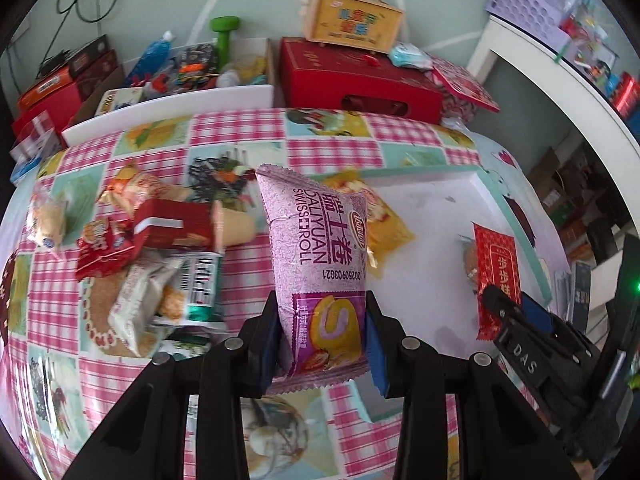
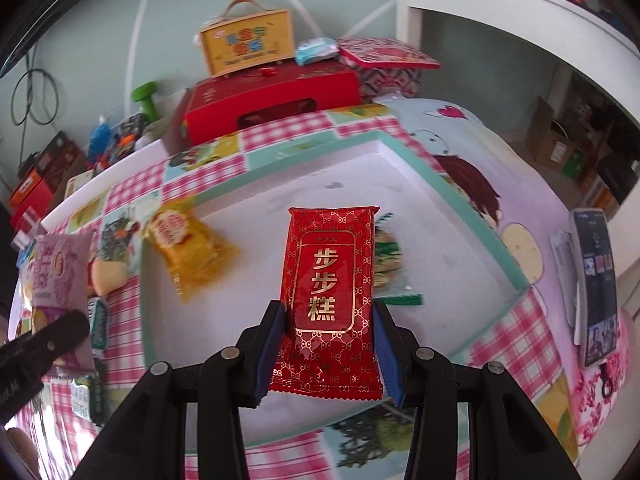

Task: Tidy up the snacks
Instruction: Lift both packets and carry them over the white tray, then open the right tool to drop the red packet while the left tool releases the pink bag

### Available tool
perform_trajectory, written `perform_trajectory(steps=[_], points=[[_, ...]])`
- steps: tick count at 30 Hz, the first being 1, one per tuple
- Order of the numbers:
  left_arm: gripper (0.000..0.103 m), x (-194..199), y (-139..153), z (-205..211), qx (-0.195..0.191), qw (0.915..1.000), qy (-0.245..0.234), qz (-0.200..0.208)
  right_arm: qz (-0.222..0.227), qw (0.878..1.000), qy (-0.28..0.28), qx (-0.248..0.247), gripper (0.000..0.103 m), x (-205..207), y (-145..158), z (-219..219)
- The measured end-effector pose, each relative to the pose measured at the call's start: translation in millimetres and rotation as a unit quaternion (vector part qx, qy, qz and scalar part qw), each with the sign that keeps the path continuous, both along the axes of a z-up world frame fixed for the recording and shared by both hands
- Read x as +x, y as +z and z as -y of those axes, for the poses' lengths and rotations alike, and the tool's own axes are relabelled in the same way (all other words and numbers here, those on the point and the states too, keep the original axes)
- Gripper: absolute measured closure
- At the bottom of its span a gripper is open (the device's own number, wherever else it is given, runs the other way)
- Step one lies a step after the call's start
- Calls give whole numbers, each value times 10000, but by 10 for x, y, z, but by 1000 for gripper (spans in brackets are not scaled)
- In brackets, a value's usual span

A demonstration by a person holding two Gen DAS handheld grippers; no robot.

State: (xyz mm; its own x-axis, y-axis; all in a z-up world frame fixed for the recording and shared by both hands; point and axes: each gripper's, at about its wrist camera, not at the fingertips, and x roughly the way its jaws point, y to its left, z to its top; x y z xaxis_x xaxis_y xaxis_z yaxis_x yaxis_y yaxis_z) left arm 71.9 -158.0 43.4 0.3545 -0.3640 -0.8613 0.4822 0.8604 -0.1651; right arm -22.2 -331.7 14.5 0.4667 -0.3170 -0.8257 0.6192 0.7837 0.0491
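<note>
In the left wrist view, the left gripper [image 1: 322, 336] reaches up from the bottom centre of the frame, its black arms angled inward and its blue-padded fingers [image 1: 376, 344] clamped on the lower end of a purple Swiss roll packet [image 1: 316, 256], a glossy, puffy pillow-shaped wrapper with crimped ends that stands up between the pads toward mid-frame. Left of it, a loose pile of snacks [image 1: 152, 252] in crinkly foil and small cartons lies on the pink checked tablecloth [image 1: 332, 148]. To the right sits a shallow white tray [image 1: 424, 216] with a mint rim, a yellow packet [image 1: 384, 228] on its near-left corner. At lower right the right gripper [image 1: 500, 300] pinches a red packet [image 1: 496, 272]. In the right wrist view, the right gripper [image 2: 330, 340] rises from bottom centre, fingers [image 2: 384, 348] closed on the lower half of the flat, shiny red packet [image 2: 330, 288] with gold lettering, held over the white tray [image 2: 452, 184]. The yellow packet [image 2: 192, 248] lies at centre left, and a green-striped wrapper [image 2: 390, 264] peeks out behind the red one.
</note>
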Motion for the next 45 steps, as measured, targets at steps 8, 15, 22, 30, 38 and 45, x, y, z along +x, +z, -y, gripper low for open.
perform_trajectory(steps=[8,15,22,30,38,45], points=[[64,-188,-129,380,135,9983,-554,-111,-105,9995,-249,160,56,-89,-134,242],[64,-262,-216,538,128,9973,-715,-122,-73,9993,-320,190,56,-105,-172,313],[64,-236,-340,588,241,9969,-723,-211,-63,9996,-185,183,56,-45,-183,260],[64,-173,-456,597,309,9969,-659,-307,34,9996,-105,245,56,43,-238,279],[63,-127,-507,620,350,9968,-651,-288,234,9994,194,165,57,119,-151,157],[36,-123,-485,595,296,9971,-617,-345,198,9992,157,295,57,119,-174,167]])
